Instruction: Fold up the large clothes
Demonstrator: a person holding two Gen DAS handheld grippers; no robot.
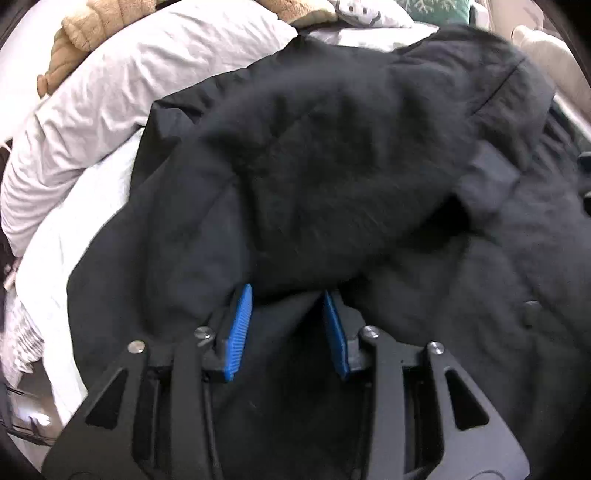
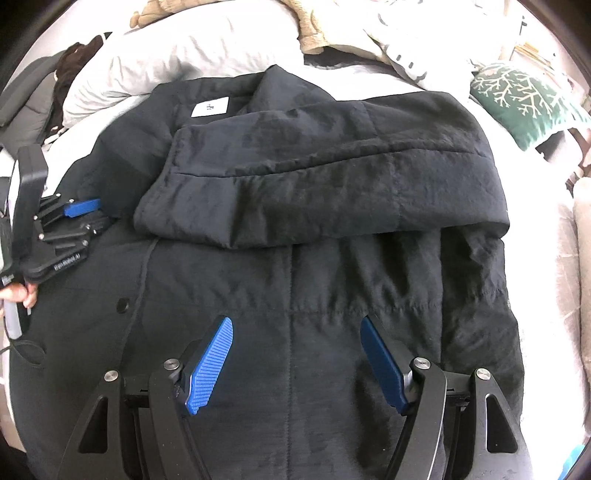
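A large black jacket lies spread on a white bed, one part folded across its upper half, a white label showing near the collar. My right gripper is open and empty, just above the jacket's lower part. My left gripper is open over the jacket, and a fold of black cloth drapes over its blue fingertips. In the right wrist view the left gripper sits at the jacket's left edge, pointing toward the folded part.
White pillows and a tan plush toy lie at the bed's head. A green cushion with a white branch pattern sits at the right. Dark clothing lies at the far left. White bedding borders the jacket.
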